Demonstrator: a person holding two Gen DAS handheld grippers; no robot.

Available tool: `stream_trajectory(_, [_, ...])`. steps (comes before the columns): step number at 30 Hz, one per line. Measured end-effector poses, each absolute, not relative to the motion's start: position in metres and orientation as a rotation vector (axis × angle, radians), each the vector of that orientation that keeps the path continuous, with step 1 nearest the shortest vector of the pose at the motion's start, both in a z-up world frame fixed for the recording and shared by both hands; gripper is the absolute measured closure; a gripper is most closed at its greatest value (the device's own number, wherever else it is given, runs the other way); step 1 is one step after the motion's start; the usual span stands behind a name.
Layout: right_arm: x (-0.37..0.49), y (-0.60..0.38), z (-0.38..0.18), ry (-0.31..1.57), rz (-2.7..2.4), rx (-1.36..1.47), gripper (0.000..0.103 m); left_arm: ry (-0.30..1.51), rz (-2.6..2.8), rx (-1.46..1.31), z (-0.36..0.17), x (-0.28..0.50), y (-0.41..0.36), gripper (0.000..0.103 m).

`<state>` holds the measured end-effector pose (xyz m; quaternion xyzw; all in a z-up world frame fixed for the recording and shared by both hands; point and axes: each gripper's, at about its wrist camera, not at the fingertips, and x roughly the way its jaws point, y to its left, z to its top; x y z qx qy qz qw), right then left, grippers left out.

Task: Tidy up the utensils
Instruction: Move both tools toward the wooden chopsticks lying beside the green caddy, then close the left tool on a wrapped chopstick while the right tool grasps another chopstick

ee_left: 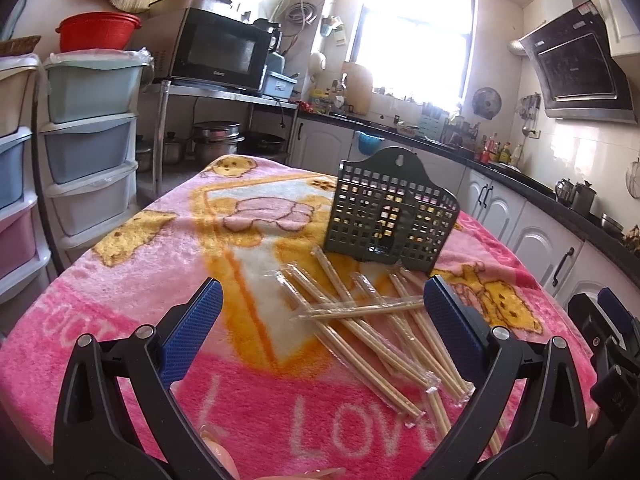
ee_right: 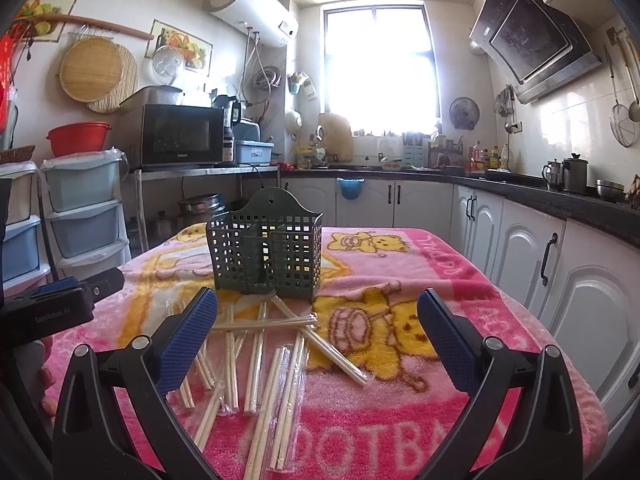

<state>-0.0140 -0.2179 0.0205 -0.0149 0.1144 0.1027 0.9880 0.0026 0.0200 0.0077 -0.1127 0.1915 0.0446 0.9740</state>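
- Both grippers hang closest to view over the near edge of the table: the left gripper [ee_left: 322, 300] and the right gripper [ee_right: 318, 312], each with its blue-padded fingers spread wide and nothing between them.
- Under them a pink blanket [ee_left: 132, 280] with yellow bears and white lettering covers the whole table.
- Toward the far side stands a dark green basket [ee_right: 266, 254], upright on the blanket, its walls a grid of square holes, with dividers inside and a hanging tab at the back; no utensils show in it.
- Just in front of the basket, between it and the grippers, lies a loose heap of chopsticks [ee_right: 276, 344] in clear wrappers, crossing one another flat on the blanket, the farthest ends almost at the basket's foot.
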Motion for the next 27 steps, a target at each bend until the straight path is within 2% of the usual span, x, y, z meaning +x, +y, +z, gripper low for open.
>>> stream_trajectory(17, [0.041, -0.200, 0.042, 0.307, 0.317, -0.063, 0.006, 0.452, 0.133, -0.284, 0.018, 0.040, 0.061, 0.010])
stream_trajectory(27, [0.095, -0.202, 0.040, 0.480, 0.365, -0.042, 0.006, 0.590, 0.084, -0.276, 0.010, 0.088, 0.061, 0.010])
